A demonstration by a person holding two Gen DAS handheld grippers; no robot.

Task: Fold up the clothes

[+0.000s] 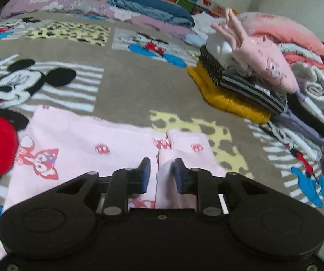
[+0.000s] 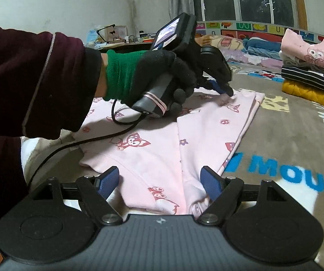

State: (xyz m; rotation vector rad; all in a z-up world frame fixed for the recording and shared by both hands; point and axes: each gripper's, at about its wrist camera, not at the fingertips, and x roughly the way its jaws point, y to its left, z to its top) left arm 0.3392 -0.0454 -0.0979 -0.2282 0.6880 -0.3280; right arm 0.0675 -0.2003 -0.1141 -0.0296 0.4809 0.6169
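A pink garment [image 1: 82,144] printed with red foxes lies flat on the bed, one side folded over; in the right wrist view the pink garment [image 2: 152,149] spreads from my near edge toward the far corner. My left gripper [image 1: 162,174] stands over that far corner with its jaws a little apart. A raised ridge of pink cloth sits between them, against the right pad [image 1: 181,177] and clear of the left one. A gloved hand [image 2: 157,74] holds the left gripper [image 2: 226,92], tips down on the cloth. My right gripper [image 2: 159,180] is wide open above the garment's near hem.
A stack of folded clothes [image 1: 241,83], yellow at the bottom, striped, then pink on top, stands on the right; the same stack [image 2: 311,72] shows at the far right. The cartoon-mouse blanket [image 1: 121,85] covers the bed. Pillows and a blue quilt [image 1: 152,6] lie at the head.
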